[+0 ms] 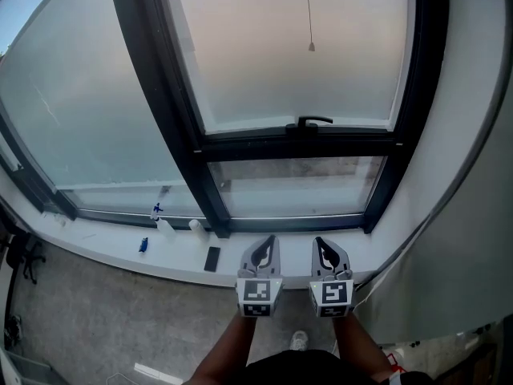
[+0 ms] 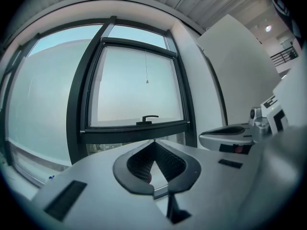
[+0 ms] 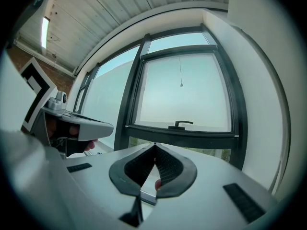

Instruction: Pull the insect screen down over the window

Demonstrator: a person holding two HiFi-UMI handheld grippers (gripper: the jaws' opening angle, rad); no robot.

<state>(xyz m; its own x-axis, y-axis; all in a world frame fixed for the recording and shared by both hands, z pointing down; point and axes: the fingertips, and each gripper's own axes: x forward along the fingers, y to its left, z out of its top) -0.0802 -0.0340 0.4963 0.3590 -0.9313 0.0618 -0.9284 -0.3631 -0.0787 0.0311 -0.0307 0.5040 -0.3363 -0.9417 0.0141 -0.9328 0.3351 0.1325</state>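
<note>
Far left, the sill [image 1: 104, 243] carries a small bottle [image 1: 164, 225] and a flat black thing [image 1: 212, 258], both well apart from the job.

Your left claw [image 1: 268, 241] is closed right to the tips with nothing between them, and it points level at the window [image 1: 296, 144]. Just beside it, your right claw [image 1: 320, 242] is the same: tips together, empty. Both sit on your side of the sill, well apart from the glass.

The screen isn't drawn down anywhere you can see. The upper pane looks bare, so I judge the screen is rolled up above the top of the frame, out of view. What you have to go on is the cord [image 1: 309, 10] hanging in front of that pane, with its bead [image 1: 311, 46] at the lower end.

The cord lies ahead of both claws and well above them. In the head view it lines up closer to your right claw than your left, though not by much. Its long axis runs straight up and down, with the bead pointing at the floor and ending well above the handle [image 1: 309, 121], which lies across, along the crossbar.

So I'd say the reach is up and forward, and the right claw has the shorter way. It would have to open first, then close across the cord from the sides just above the bead, so the bead stops any slip

Right of the window there's only white wall
</note>
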